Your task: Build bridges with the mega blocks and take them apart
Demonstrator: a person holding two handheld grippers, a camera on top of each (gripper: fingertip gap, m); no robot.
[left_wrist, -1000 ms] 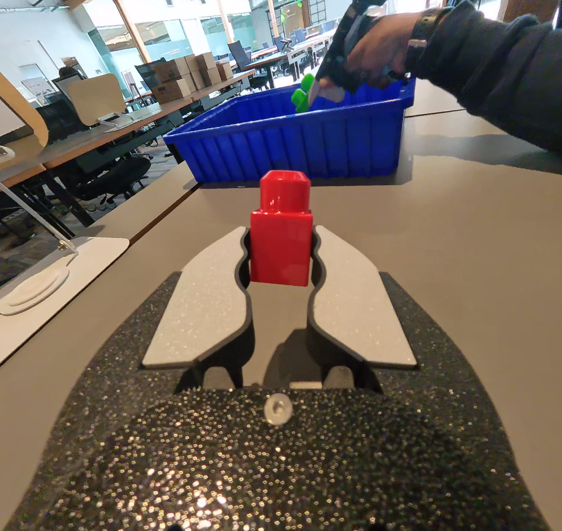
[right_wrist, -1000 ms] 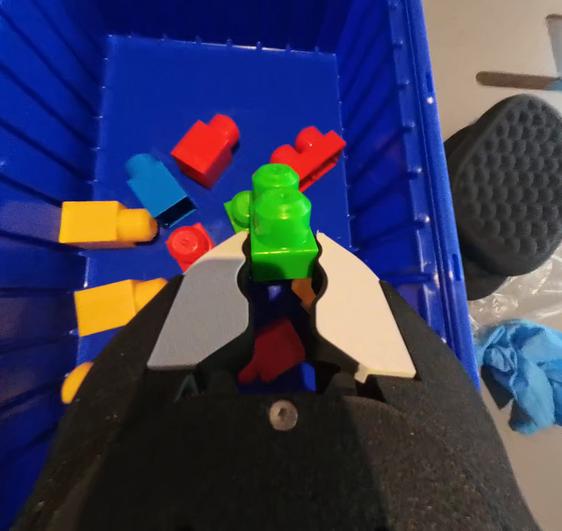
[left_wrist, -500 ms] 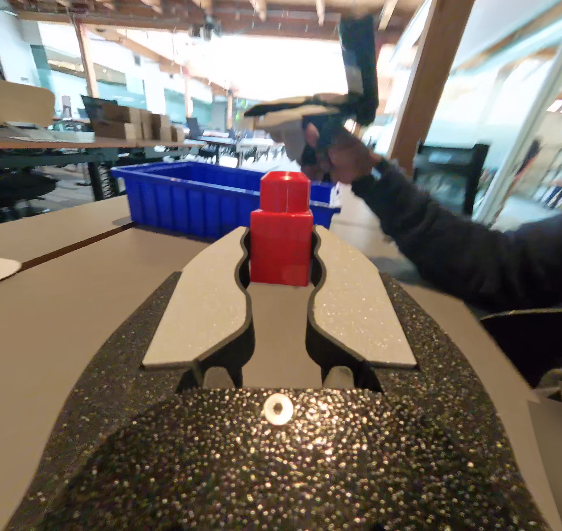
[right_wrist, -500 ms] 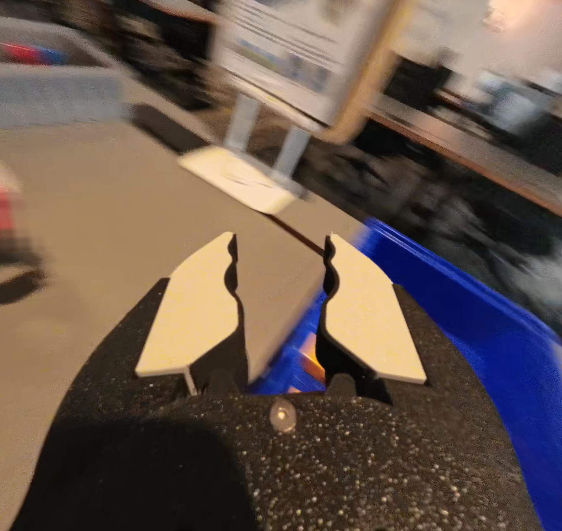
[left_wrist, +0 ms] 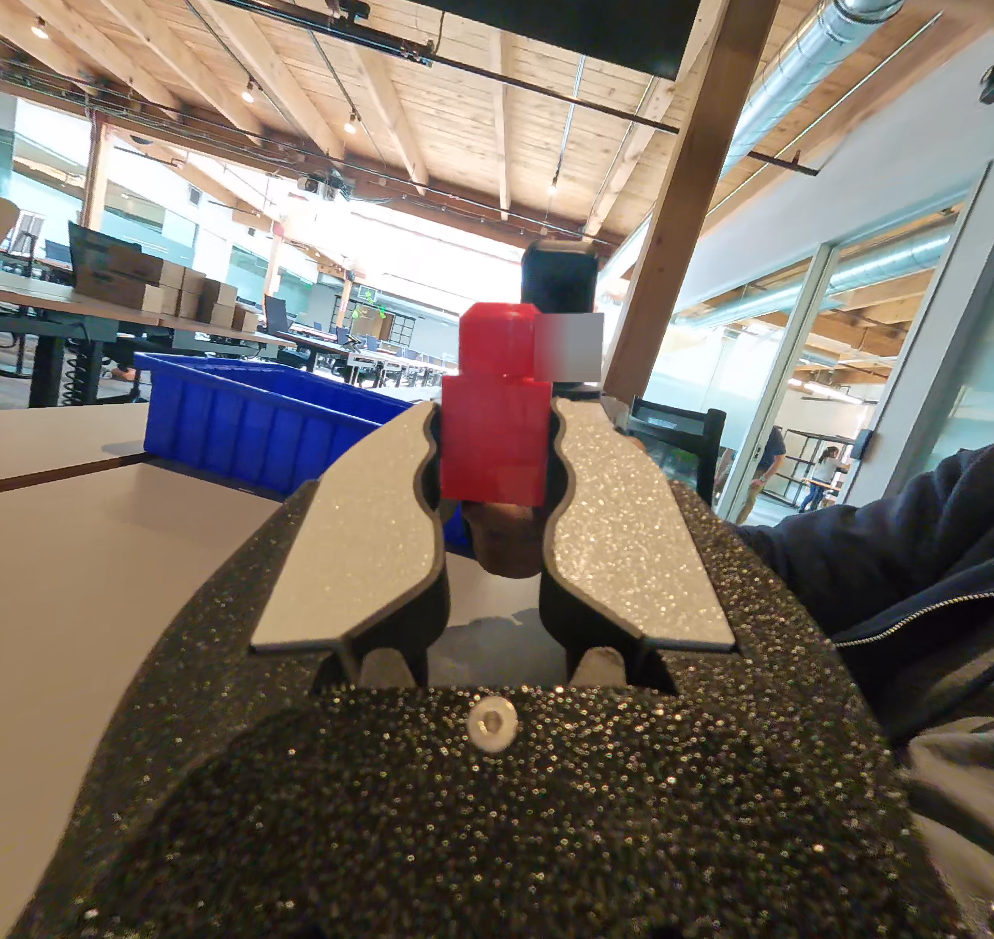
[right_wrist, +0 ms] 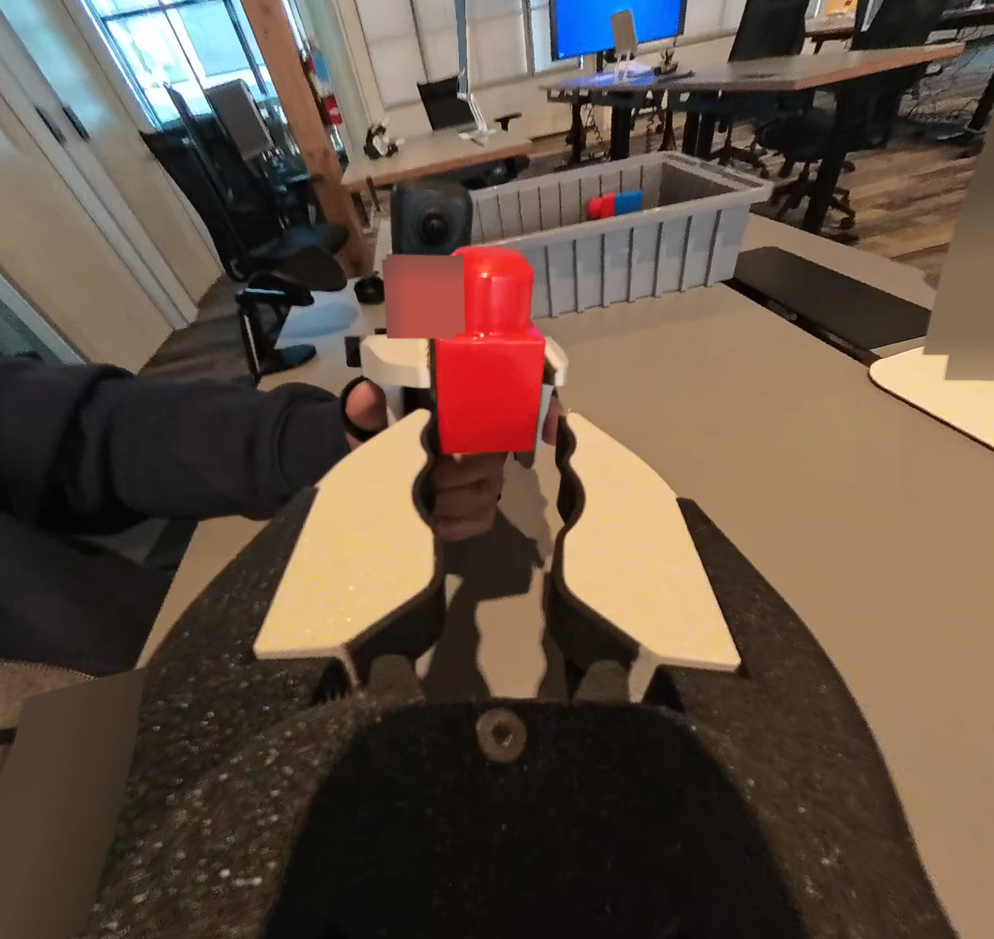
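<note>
My left gripper [left_wrist: 495,429] is shut on a red single-stud block [left_wrist: 492,437] and holds it upright above the grey table [left_wrist: 107,563]. In the right wrist view the same red block [right_wrist: 487,391] faces me, with the left gripper's white fingers [right_wrist: 395,359] clasping its sides. My right gripper [right_wrist: 497,418] is open and empty. Its fingertips reach either side of the block's near end, and I cannot tell whether they touch it. A hand [right_wrist: 462,499] in a dark sleeve holds the left gripper from below.
A blue bin [left_wrist: 258,413] stands on the table behind and left of the block. A grey bin [right_wrist: 618,257] holding a red and a blue block [right_wrist: 616,203] stands farther off. A white base plate [right_wrist: 936,402] lies at the right edge. The grippers are tip to tip, or close to it.
My right gripper let go of the green block in the blue bin, opened, and swung round to face the left gripper. My left gripper rose and tilted up, still holding the red block.
</note>
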